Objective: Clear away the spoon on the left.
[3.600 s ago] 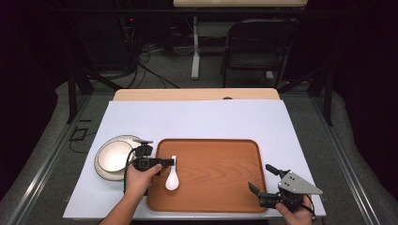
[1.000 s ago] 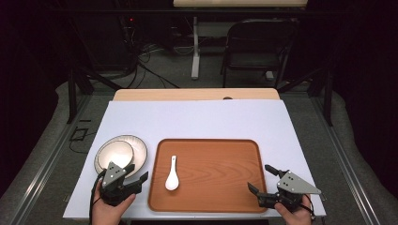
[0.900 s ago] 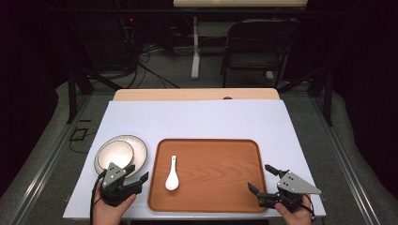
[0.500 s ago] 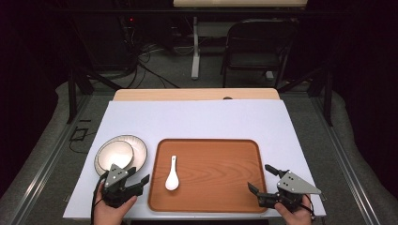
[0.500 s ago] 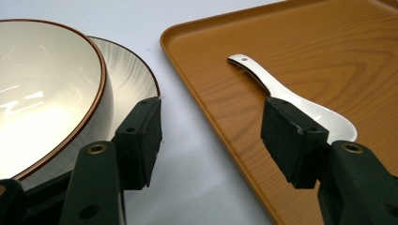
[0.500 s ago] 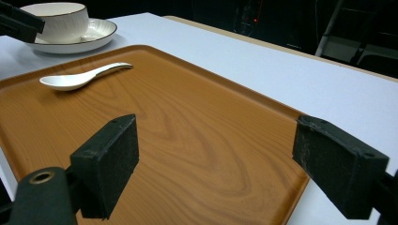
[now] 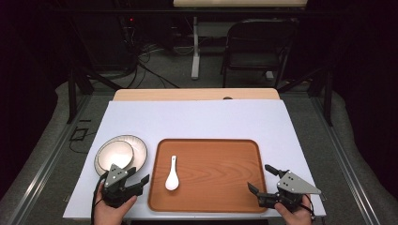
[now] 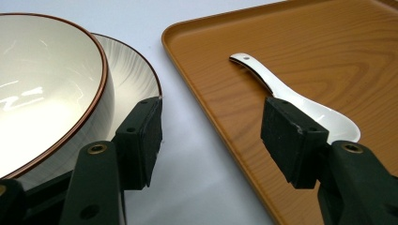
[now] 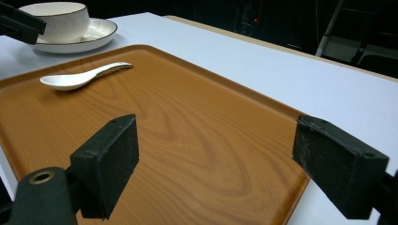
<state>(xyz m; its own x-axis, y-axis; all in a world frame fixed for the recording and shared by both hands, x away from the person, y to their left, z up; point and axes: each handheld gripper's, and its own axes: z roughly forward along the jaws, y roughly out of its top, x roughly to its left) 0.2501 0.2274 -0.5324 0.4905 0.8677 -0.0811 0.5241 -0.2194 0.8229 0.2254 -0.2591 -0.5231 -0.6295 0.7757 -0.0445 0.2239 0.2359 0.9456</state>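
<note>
1. Spoon [image 7: 172, 174] lies on the wooden tray [image 7: 220, 187], toward its left side, handle pointing away from the person; bowl [image 7: 115, 154] sits on a plate [image 7: 139, 149] just left of the tray.
2. Left hand-held gripper [image 7: 136, 178] is released, empty, near the tray's left front corner; right hand-held gripper [image 7: 261, 179] is likewise spread wide, holding nothing, at the tray's right front corner.
3. Risk: reaching for the bowl, a jaw could knock its rim and slide it on the plate, or clip the tray edge.
4. Plate's far side is hidden behind the bowl in the left gripper view; both wrists are cut off at the frame's bottom.
</note>
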